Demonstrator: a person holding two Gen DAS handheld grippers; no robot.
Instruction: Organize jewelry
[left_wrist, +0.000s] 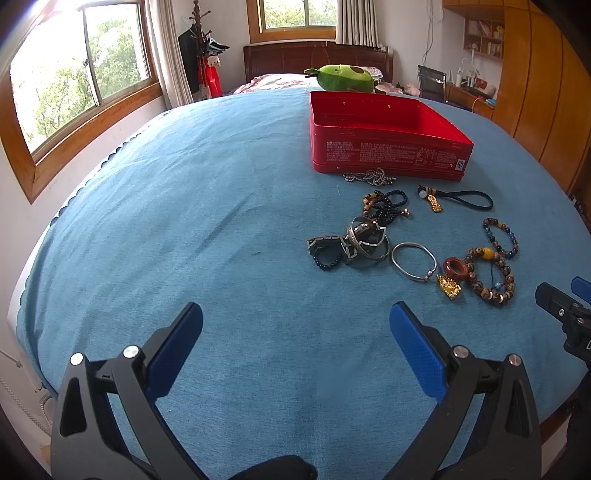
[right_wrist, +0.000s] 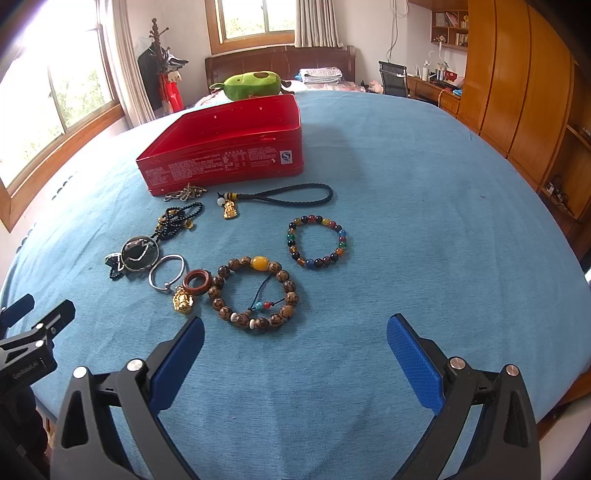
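Note:
An open red tin box (left_wrist: 384, 147) (right_wrist: 225, 162) stands on the blue cloth. In front of it lie several jewelry pieces: a brown bead bracelet with a yellow bead (right_wrist: 256, 291) (left_wrist: 489, 273), a multicolour bead bracelet (right_wrist: 317, 242) (left_wrist: 500, 236), a silver bangle (right_wrist: 167, 272) (left_wrist: 413, 260), a red-brown ring (right_wrist: 197, 282), a gold charm (right_wrist: 183, 301), a black cord with a gold pendant (right_wrist: 277, 199) and a watch with black beads (right_wrist: 138, 253) (left_wrist: 354, 242). My left gripper (left_wrist: 295, 332) is open and empty, left of the jewelry. My right gripper (right_wrist: 295, 339) is open and empty, just short of the brown bracelet.
The table is covered by a blue cloth (left_wrist: 221, 206). A green plush toy (left_wrist: 341, 77) lies beyond the box. Windows are on the left, wooden wardrobes (right_wrist: 517, 92) on the right. The right gripper shows at the right edge of the left wrist view (left_wrist: 565, 314).

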